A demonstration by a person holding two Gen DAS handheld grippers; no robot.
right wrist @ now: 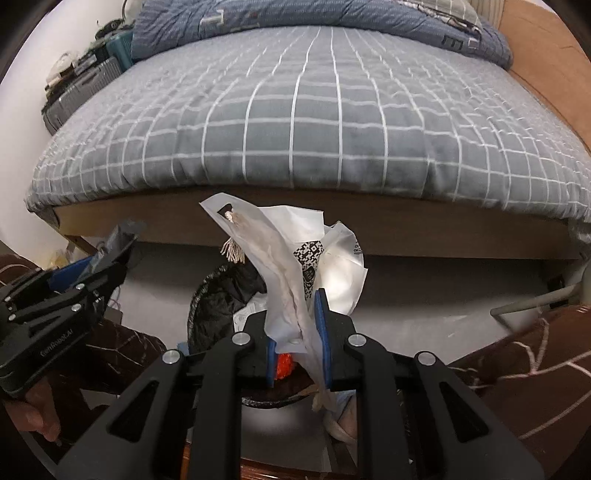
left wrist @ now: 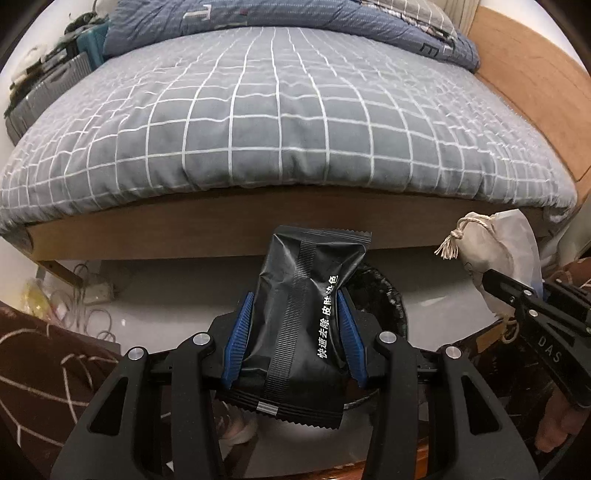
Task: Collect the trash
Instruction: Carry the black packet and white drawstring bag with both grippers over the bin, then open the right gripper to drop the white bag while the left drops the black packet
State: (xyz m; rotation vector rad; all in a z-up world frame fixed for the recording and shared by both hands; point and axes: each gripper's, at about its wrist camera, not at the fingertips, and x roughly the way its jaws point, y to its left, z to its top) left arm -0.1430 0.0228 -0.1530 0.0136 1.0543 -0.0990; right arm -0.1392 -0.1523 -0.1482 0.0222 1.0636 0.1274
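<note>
My left gripper [left wrist: 295, 325] is shut on a black sealed packet [left wrist: 303, 317] with white Chinese print, held upright above a bin lined with a black bag [left wrist: 388, 295]. My right gripper [right wrist: 299, 332] is shut on a bundle of white plastic and a beige drawstring cloth pouch [right wrist: 288, 266], held above the same bin [right wrist: 218, 295], which has some trash inside. In the left wrist view the right gripper [left wrist: 517, 299] and its white bundle [left wrist: 495, 258] show at the right. In the right wrist view the left gripper [right wrist: 96, 269] shows at the left.
A bed with a grey checked cover [left wrist: 280, 122] on a wooden frame [left wrist: 184, 229] fills the view ahead, a blue quilt [left wrist: 258, 14] at its head. A suitcase [left wrist: 44, 96] stands far left. Cables and a power strip [left wrist: 92, 295] lie under the bed.
</note>
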